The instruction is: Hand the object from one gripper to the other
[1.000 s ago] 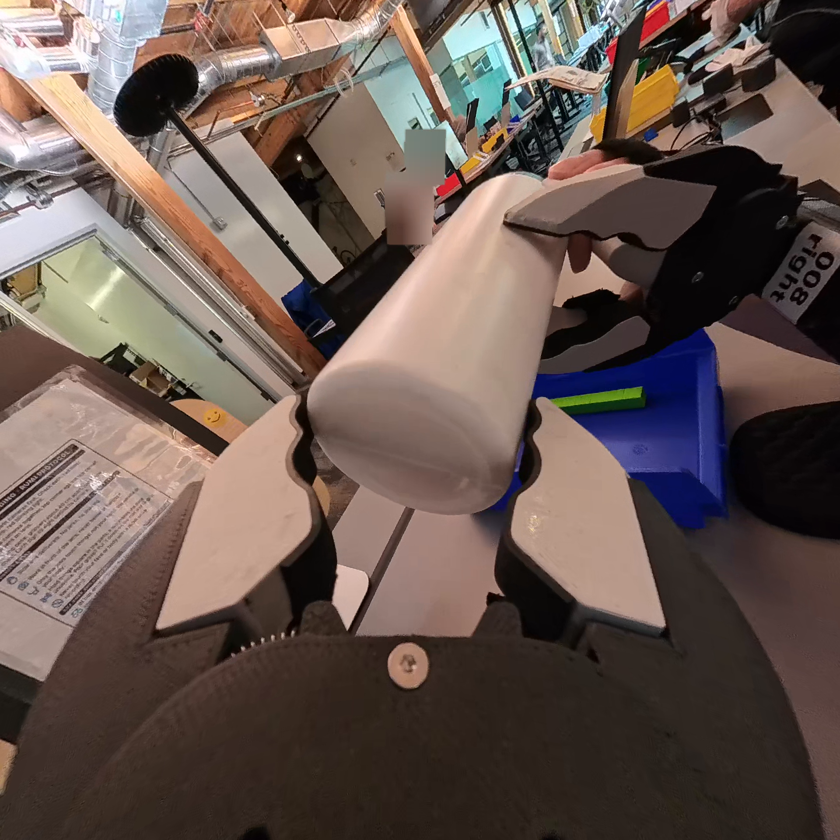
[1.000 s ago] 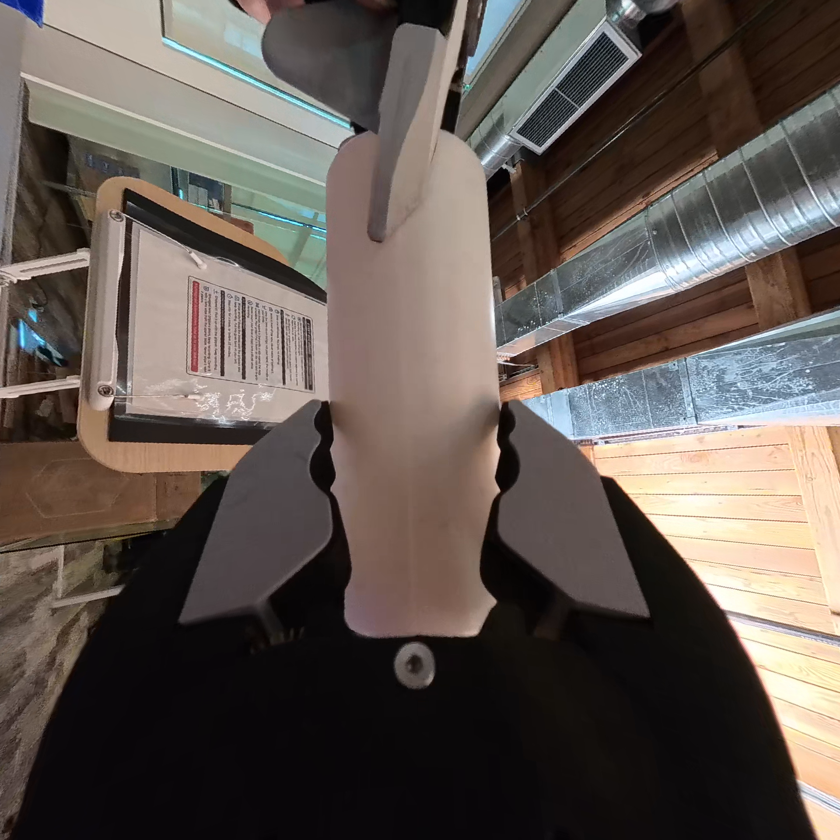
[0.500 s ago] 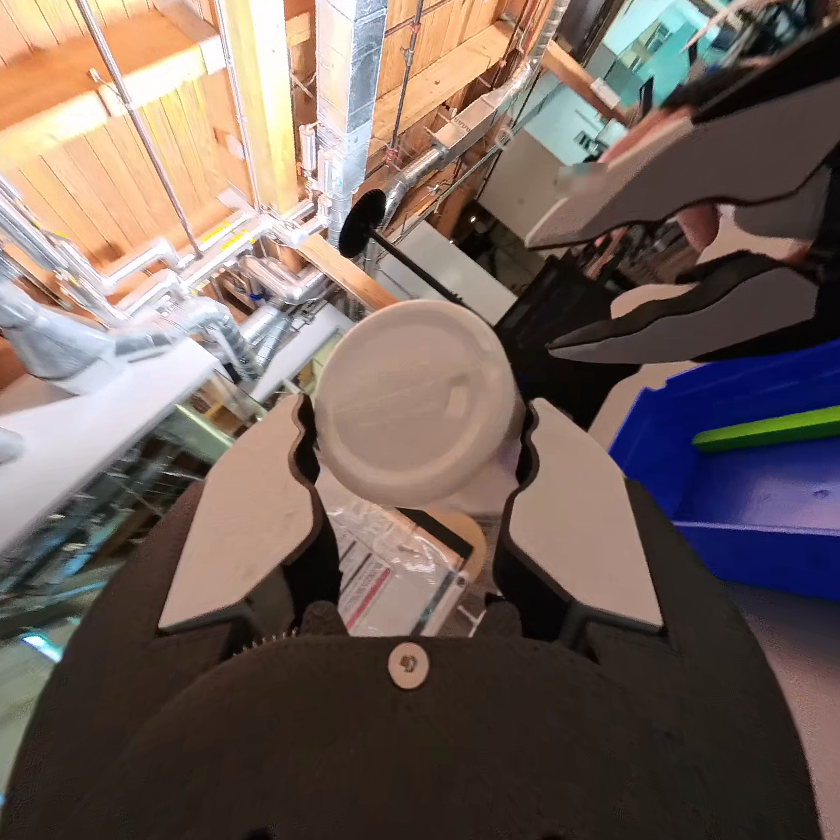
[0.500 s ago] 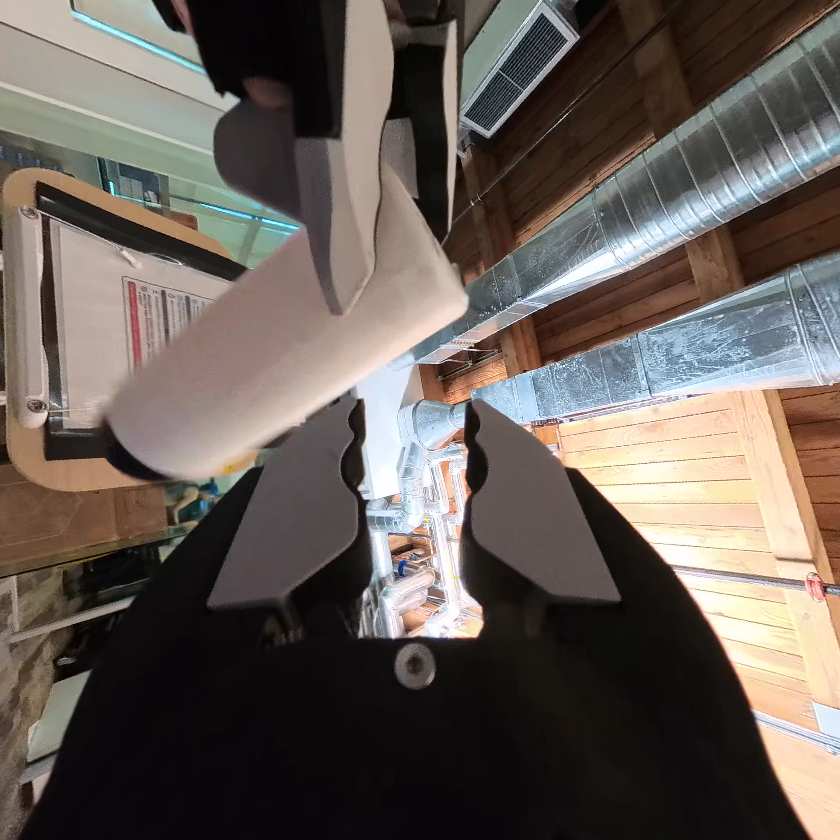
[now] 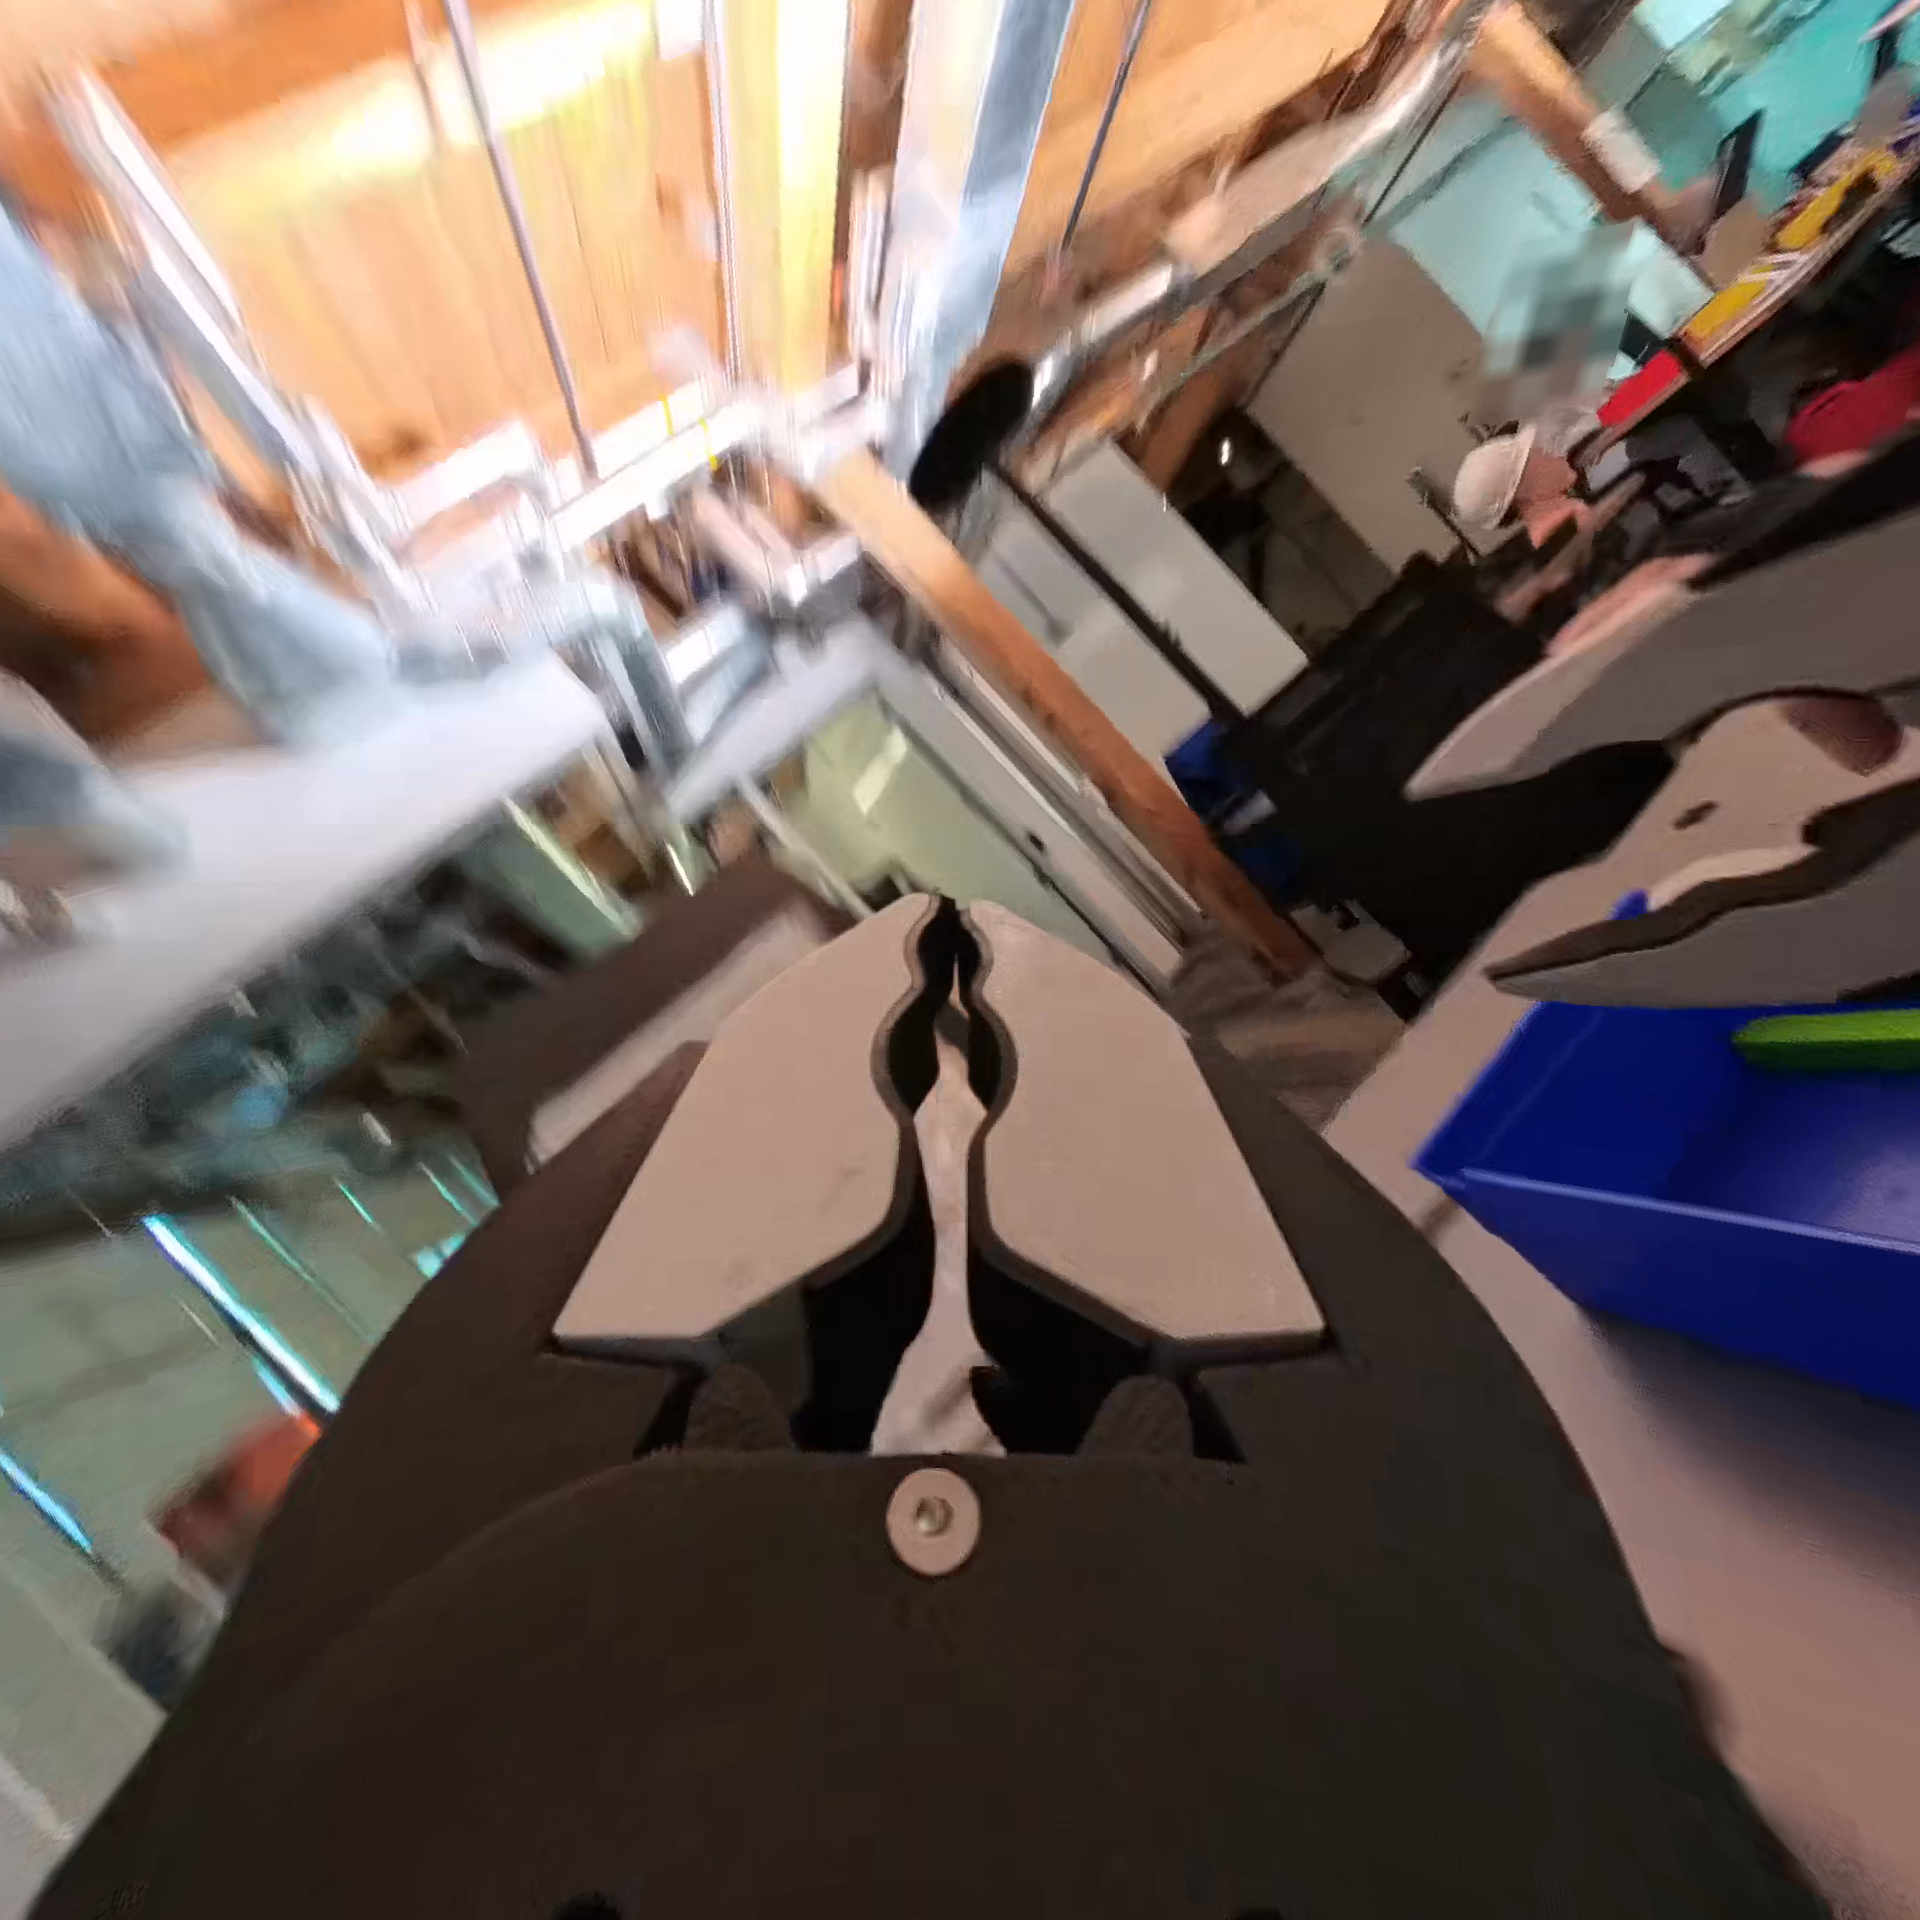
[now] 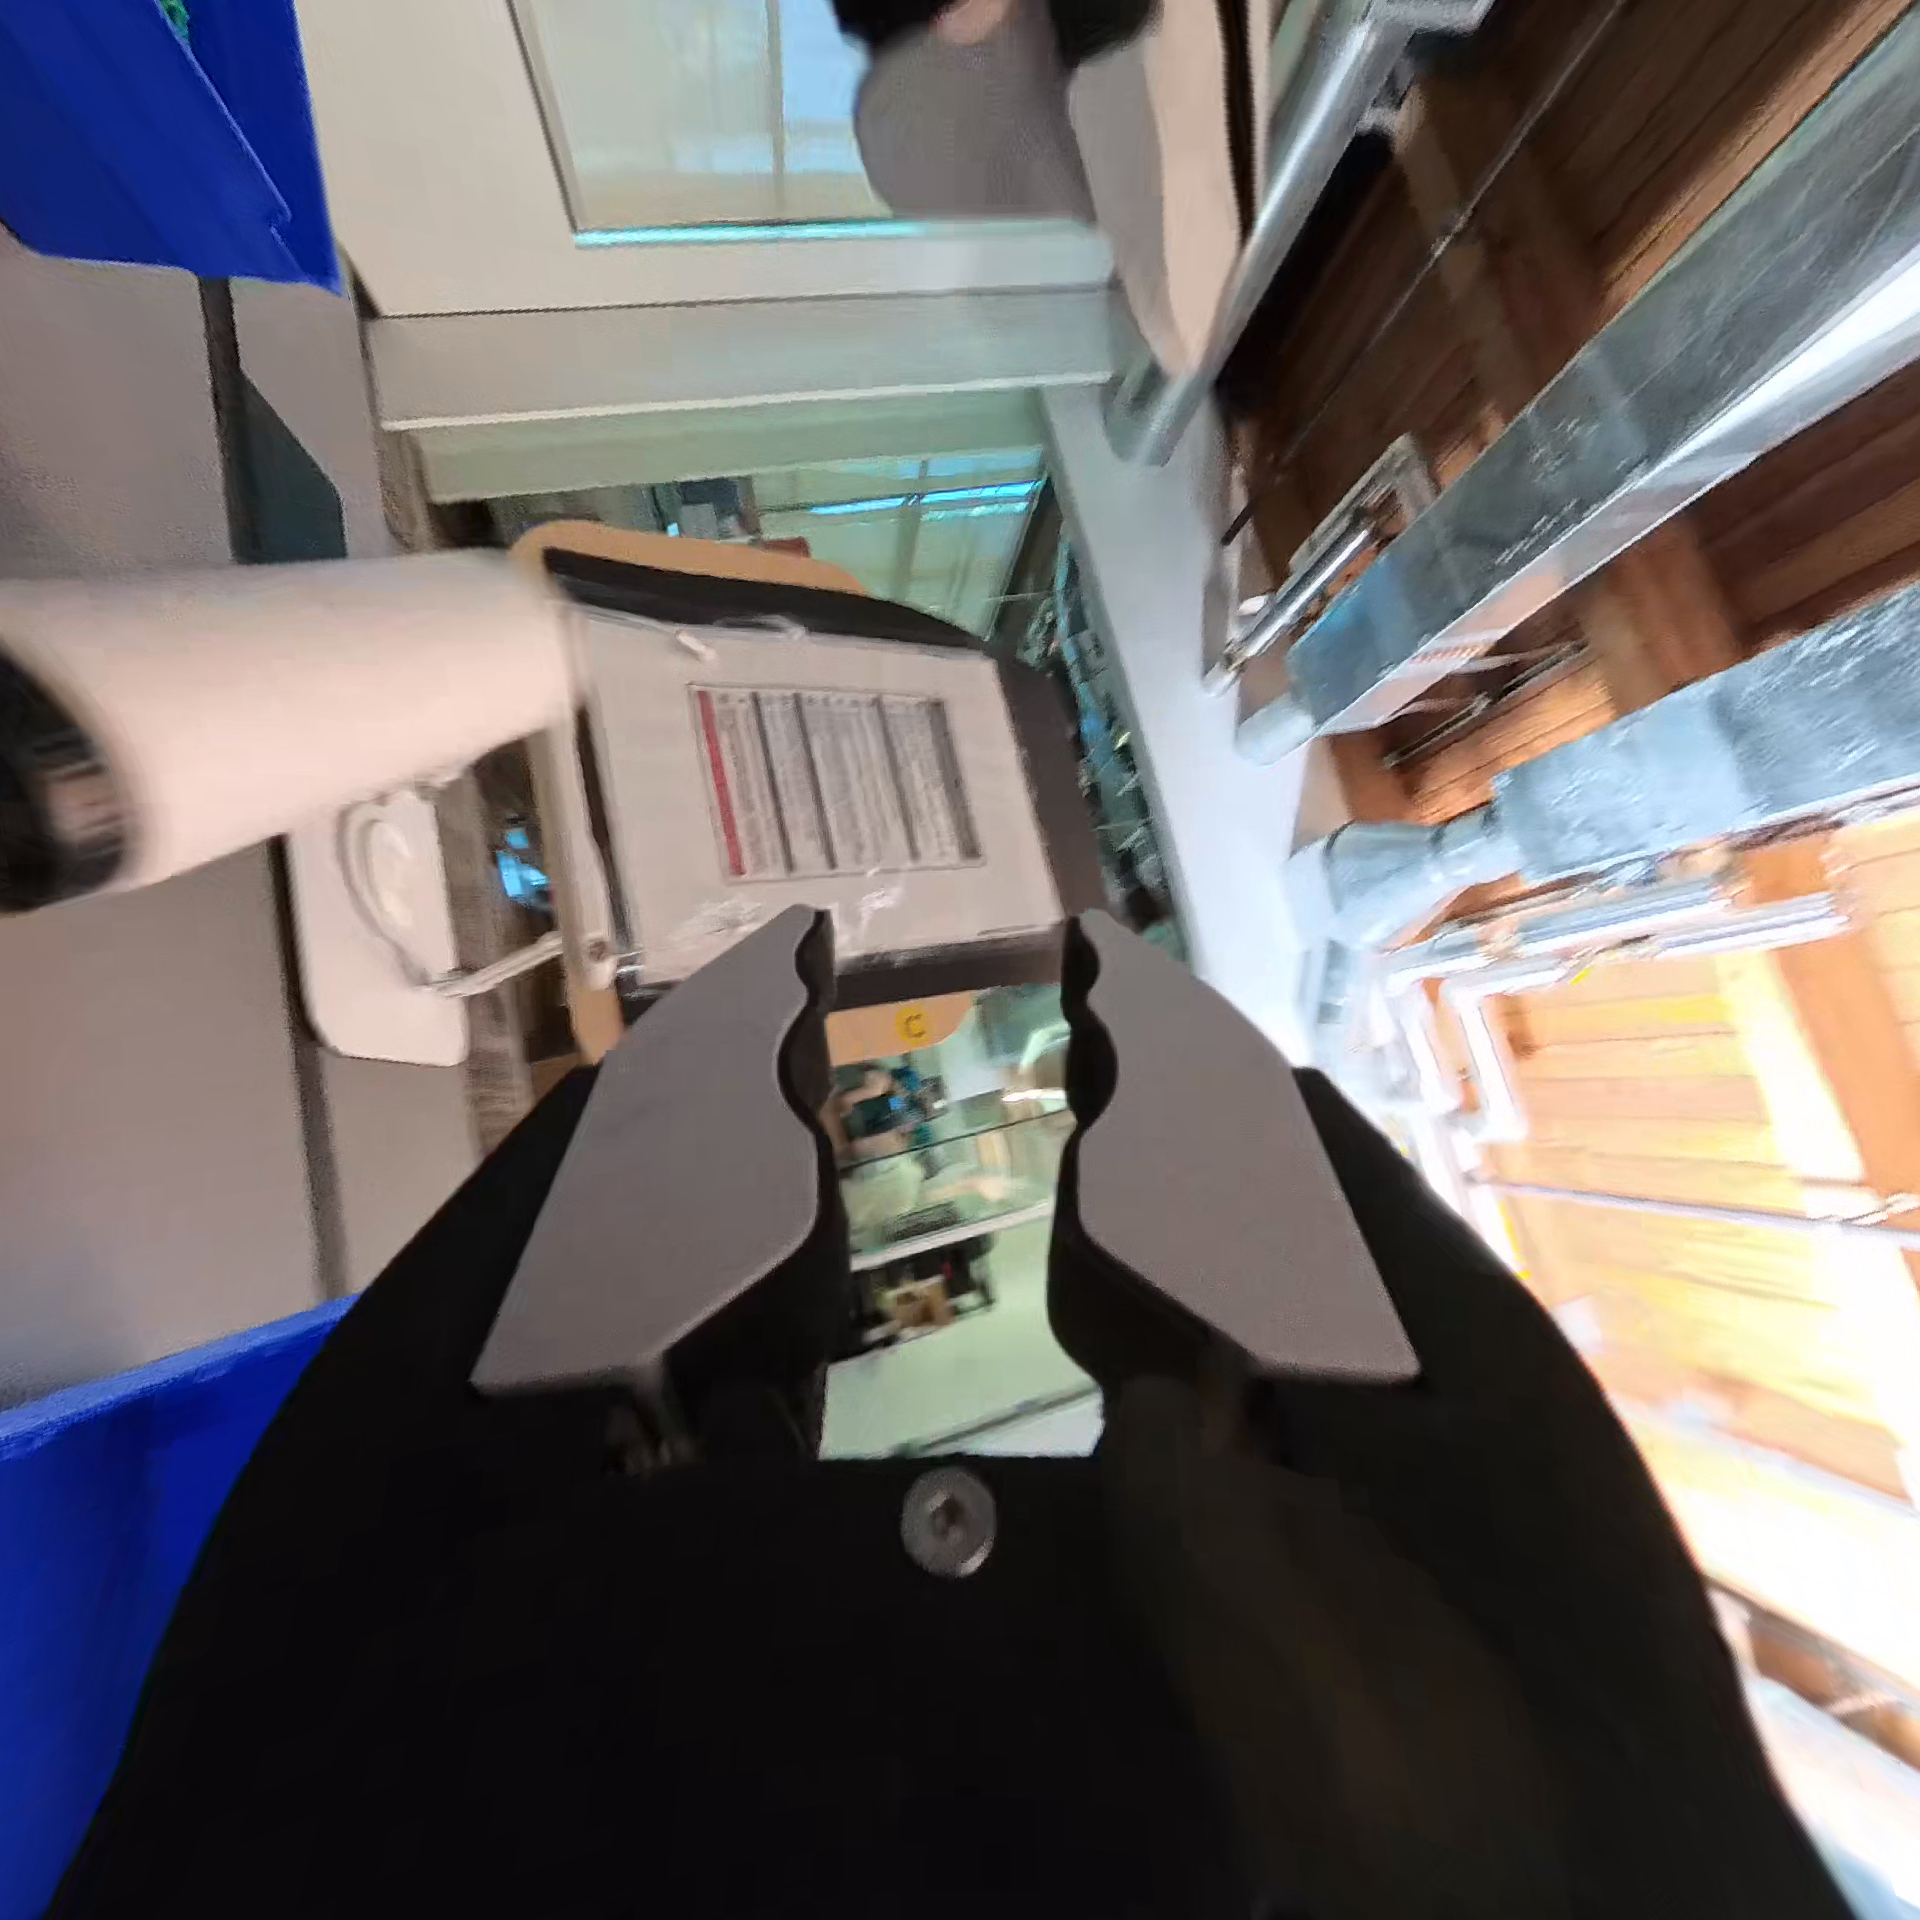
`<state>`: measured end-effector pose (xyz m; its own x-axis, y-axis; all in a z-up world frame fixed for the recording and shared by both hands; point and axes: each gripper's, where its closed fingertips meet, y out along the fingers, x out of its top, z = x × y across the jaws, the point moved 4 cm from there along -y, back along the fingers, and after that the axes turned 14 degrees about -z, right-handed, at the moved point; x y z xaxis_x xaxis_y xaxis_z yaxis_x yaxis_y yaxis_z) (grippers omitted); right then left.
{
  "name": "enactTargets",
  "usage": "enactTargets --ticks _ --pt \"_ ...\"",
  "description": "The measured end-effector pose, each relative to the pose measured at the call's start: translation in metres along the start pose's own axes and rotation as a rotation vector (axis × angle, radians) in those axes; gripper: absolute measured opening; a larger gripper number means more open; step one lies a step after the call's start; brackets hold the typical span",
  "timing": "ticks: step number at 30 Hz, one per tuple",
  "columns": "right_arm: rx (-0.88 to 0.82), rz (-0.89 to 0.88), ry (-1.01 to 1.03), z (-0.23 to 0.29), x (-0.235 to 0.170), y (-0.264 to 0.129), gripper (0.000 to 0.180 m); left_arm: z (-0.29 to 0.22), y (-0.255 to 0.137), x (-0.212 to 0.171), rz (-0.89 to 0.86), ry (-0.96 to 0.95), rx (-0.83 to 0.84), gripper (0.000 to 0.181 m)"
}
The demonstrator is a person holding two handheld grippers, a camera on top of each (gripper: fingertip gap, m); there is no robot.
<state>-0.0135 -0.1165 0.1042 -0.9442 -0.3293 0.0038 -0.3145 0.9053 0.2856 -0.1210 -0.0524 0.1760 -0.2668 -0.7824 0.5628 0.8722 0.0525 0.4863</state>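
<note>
The white cylinder [image 6: 281, 717] with a dark end shows blurred at the left of the right wrist view, over the grey table [image 6: 125, 1091]. No gripper holds it, and I cannot tell whether it rests on the table or is in the air. It is not in the left wrist view. My left gripper [image 5: 951, 920] is shut with nothing between its fingers. My right gripper [image 6: 948, 925] is open and empty, to the right of the cylinder and apart from it. It also shows at the right edge of the left wrist view [image 5: 1455, 878], jaws apart.
A blue bin [image 5: 1662, 1247] holding a green block [image 5: 1829, 1039] sits on the table below the right gripper. A signboard [image 6: 831, 779] on a white base [image 6: 384, 935] stands beyond the cylinder. Blue bin walls [image 6: 104, 1558] lie close to the right gripper. Left tips to right tips: about 11 cm.
The right gripper let go of the cylinder and drew back. The cylinder then left the left gripper, whose fingers closed on nothing. Both cameras swung.
</note>
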Motion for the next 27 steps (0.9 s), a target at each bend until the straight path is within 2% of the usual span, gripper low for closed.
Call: enactTargets --ticks 3,5,6,8,10,12,15,17,19,20,24,25,27 --pt "0.042 0.074 0.148 0.009 -0.017 0.002 0.043 0.022 -0.009 -0.035 0.211 -0.361 -0.028 0.0" --pt "0.072 0.12 0.197 0.015 -0.027 0.003 0.043 0.031 -0.018 -0.066 0.368 -0.572 -0.025 0.028" --pt "0.087 0.146 0.209 0.019 -0.032 0.004 0.043 0.035 -0.022 -0.085 0.451 -0.645 0.002 0.035" --pt "0.113 0.168 0.206 0.025 -0.037 0.004 0.044 0.045 -0.026 -0.121 0.555 -0.703 0.085 0.074" --pt "0.142 0.175 0.186 0.031 -0.039 0.005 0.044 0.047 -0.027 -0.145 0.565 -0.723 0.101 0.087" --pt "0.163 0.191 0.176 0.036 -0.041 0.006 0.044 0.038 -0.031 -0.167 0.609 -0.794 0.06 0.089" --pt "0.183 0.202 0.166 0.039 -0.042 0.006 0.044 0.015 -0.043 -0.206 0.812 -0.93 0.01 0.097" --pt "0.201 0.208 0.152 0.042 -0.042 0.007 0.044 0.007 -0.041 -0.231 0.827 -0.979 0.078 0.102" --pt "0.21 0.21 0.141 0.043 -0.041 0.007 0.044 -0.006 -0.038 -0.25 0.822 -0.95 0.105 0.1" --pt "0.218 0.211 0.137 0.044 -0.041 0.007 0.045 -0.013 -0.037 -0.257 0.832 -0.922 0.085 0.095" --pt "0.228 0.225 0.112 0.042 -0.043 0.005 0.045 -0.046 -0.041 -0.28 0.932 -0.897 -0.014 0.095" --pt "0.228 0.227 0.111 0.042 -0.043 0.004 0.045 -0.057 -0.048 -0.289 1.006 -0.847 -0.071 0.09" --pt "0.23 0.228 0.108 0.042 -0.045 0.004 0.045 -0.06 -0.058 -0.297 1.091 -0.649 -0.08 0.084"
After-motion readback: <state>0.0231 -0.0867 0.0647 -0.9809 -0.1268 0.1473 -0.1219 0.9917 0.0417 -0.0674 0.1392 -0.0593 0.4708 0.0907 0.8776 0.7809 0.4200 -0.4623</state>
